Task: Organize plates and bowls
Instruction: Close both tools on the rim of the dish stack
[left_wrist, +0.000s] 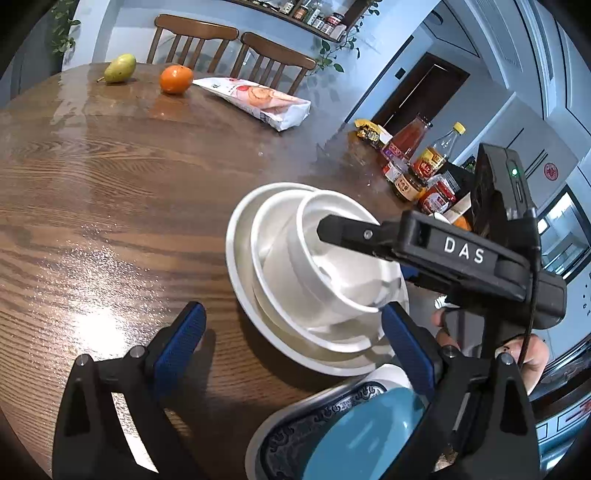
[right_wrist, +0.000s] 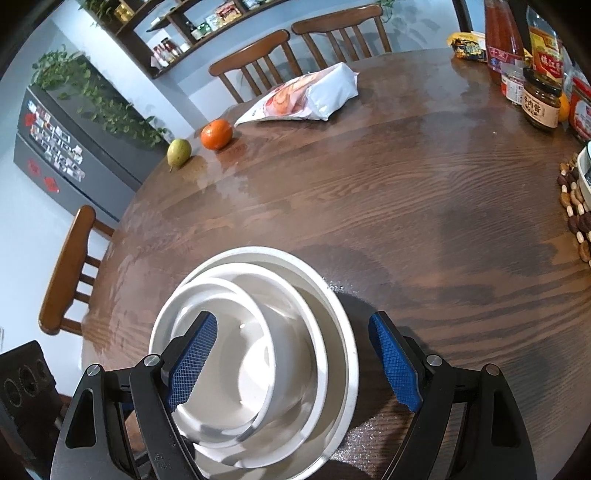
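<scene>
A white stack stands on the round wooden table (left_wrist: 110, 192): a small bowl (left_wrist: 332, 266) tilted inside a wider bowl (left_wrist: 269, 229), on a white plate (left_wrist: 236, 251). My right gripper (left_wrist: 328, 229) is open, one finger inside the small bowl. In the right wrist view it (right_wrist: 295, 365) straddles the small bowl (right_wrist: 236, 354), the left pad (right_wrist: 195, 362) inside it. My left gripper (left_wrist: 291, 354) is open and empty just in front of the stack. A teal bowl (left_wrist: 362, 439) sits on a blue-patterned plate (left_wrist: 291, 435) below the left gripper.
A pear (left_wrist: 120, 68), an orange (left_wrist: 176, 79) and a snack bag (left_wrist: 258, 99) lie at the table's far side. Sauce bottles and jars (left_wrist: 417, 162) crowd the right edge. A beaded trivet (right_wrist: 576, 210) lies at the right. Wooden chairs (left_wrist: 229, 44) stand behind.
</scene>
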